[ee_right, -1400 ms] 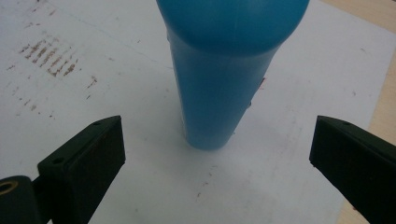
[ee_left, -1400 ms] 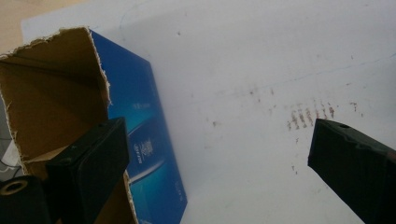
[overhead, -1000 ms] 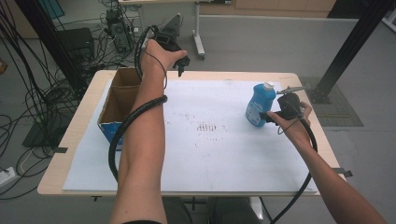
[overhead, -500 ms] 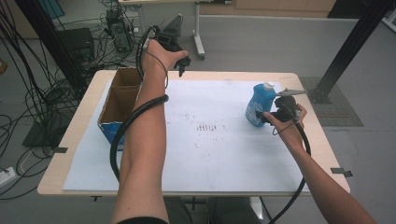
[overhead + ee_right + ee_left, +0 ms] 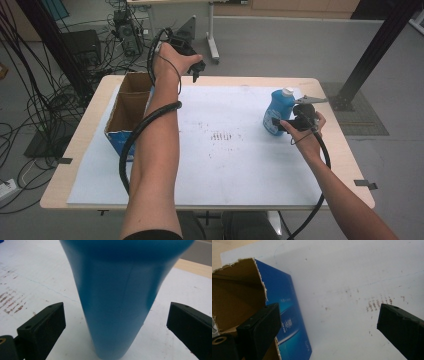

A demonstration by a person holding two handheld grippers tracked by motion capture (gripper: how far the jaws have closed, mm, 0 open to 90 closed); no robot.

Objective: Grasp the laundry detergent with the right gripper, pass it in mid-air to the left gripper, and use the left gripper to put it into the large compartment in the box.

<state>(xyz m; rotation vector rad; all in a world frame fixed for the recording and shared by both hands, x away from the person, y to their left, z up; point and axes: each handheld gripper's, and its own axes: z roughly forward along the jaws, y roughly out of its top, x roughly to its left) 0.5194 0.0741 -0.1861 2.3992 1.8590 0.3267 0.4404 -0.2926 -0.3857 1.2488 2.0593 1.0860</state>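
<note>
A blue plastic bottle (image 5: 276, 112) with a white cap (image 5: 286, 91) stands upright on the right part of the white sheet (image 5: 225, 150). My right gripper (image 5: 278, 123) is at its lower body. In the right gripper view the bottle (image 5: 117, 297) stands between the two jaws, and there is a gap on each side, so the right gripper (image 5: 116, 320) is open around it. My left gripper (image 5: 194, 70) is held high over the table's far edge, to the right of the box. In its own view the left gripper (image 5: 329, 322) is open and holds nothing.
An open cardboard box (image 5: 127, 112) with blue sides (image 5: 292, 322) stands at the left of the table (image 5: 80, 150). Brown smudges (image 5: 222, 136) mark the middle of the sheet. Cables and equipment (image 5: 85, 45) lie on the floor behind.
My right gripper has slid a little left, closer to the bottle's base. The left arm has stayed almost still.
</note>
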